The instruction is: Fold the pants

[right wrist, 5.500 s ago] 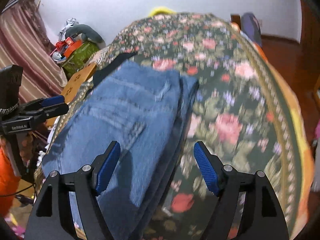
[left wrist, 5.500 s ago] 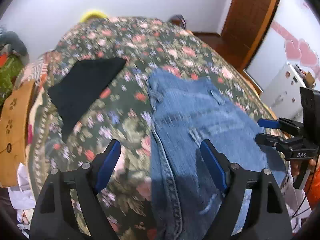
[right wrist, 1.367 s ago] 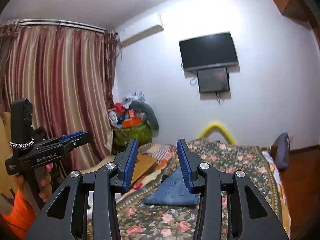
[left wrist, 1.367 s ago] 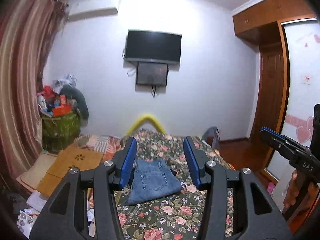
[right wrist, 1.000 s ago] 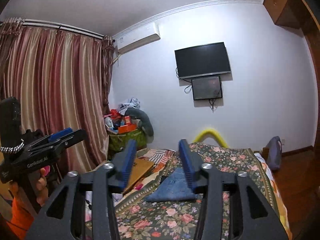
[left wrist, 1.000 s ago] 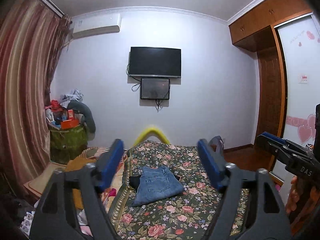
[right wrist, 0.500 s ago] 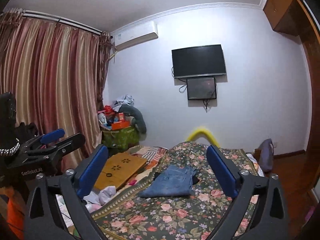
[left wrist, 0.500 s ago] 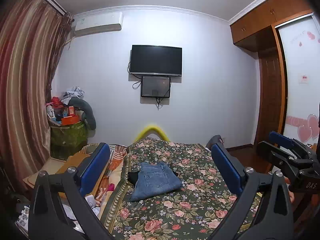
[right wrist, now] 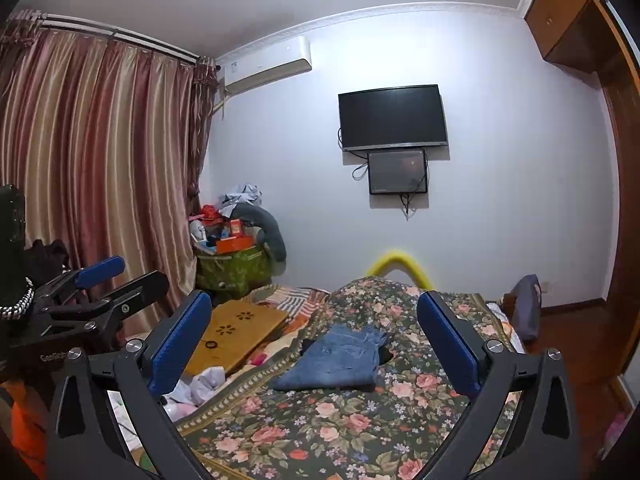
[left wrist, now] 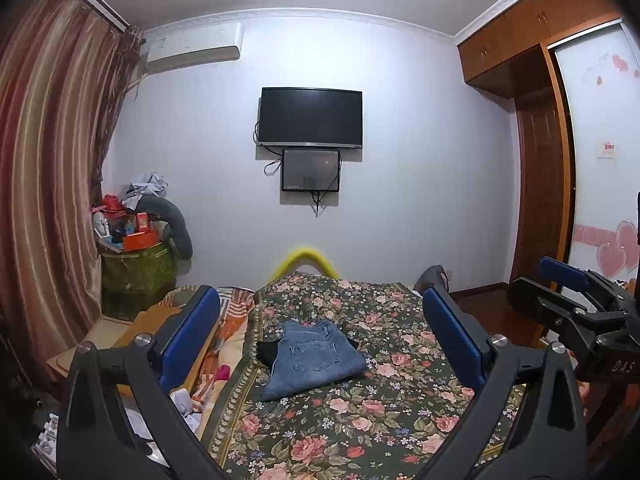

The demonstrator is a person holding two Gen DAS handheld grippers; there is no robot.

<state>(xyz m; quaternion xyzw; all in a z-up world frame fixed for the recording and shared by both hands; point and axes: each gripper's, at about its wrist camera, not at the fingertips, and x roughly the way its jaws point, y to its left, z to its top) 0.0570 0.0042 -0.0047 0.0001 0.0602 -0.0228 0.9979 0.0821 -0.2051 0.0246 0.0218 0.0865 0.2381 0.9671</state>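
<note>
Blue denim pants (left wrist: 312, 356) lie folded on the floral bedspread (left wrist: 360, 412), toward its far left part, stacked over a black garment (left wrist: 266, 350) that pokes out on both sides. Left gripper (left wrist: 320, 340) is held well above and back from the bed, fingers spread wide, nothing between them. Right gripper (right wrist: 316, 338) likewise: fingers wide apart, empty, clear of the pants. Wall TV (left wrist: 311, 117) faces the bed, striped curtain (right wrist: 100, 168) on the left.

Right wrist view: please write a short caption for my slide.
Open right hand-held gripper held back from the floral bed, where folded jeans lie.
</note>
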